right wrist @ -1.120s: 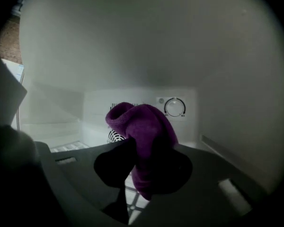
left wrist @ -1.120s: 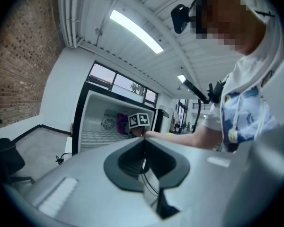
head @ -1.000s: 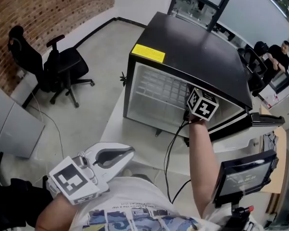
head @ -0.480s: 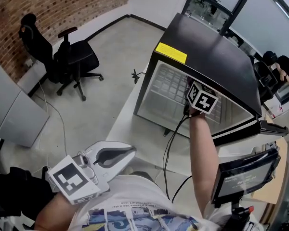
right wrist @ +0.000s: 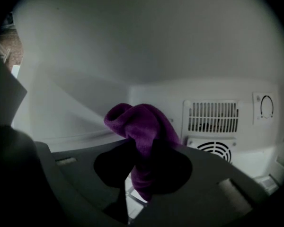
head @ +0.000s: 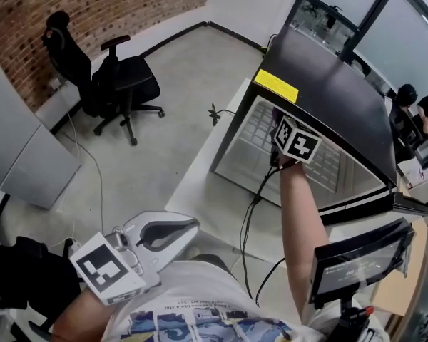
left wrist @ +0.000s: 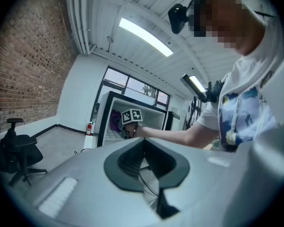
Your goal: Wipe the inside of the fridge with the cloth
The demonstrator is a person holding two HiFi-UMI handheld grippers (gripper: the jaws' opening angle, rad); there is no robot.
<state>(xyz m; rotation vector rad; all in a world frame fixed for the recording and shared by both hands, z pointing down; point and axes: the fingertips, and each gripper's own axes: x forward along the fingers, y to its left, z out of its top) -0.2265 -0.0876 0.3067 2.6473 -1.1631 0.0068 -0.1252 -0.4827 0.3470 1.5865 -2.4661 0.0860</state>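
A black mini fridge (head: pixel 328 95) with a white inside stands open on a white table (head: pixel 207 191). My right gripper (right wrist: pixel 142 174) reaches into it and is shut on a purple cloth (right wrist: pixel 144 129), which bunches up above the jaws near the white back wall. In the head view only its marker cube (head: pixel 296 140) shows at the fridge's upper left; the tips are hidden. The left gripper view shows the cloth (left wrist: pixel 115 121) beside that cube. My left gripper (head: pixel 189 224) hangs low by my chest, away from the fridge, shut and holding nothing.
A vent grille (right wrist: pixel 213 117) and a dial (right wrist: pixel 266 105) sit on the fridge's back wall. A wire shelf (head: pixel 332 168) spans the inside. A black cable (head: pixel 251 223) trails from the right gripper. A small screen (head: pixel 357 258) stands at right, an office chair (head: pixel 121 84) at left.
The right gripper has carried the cloth leftward inside the fridge, toward its upper left corner. The head view has shifted. The left gripper has stayed put.
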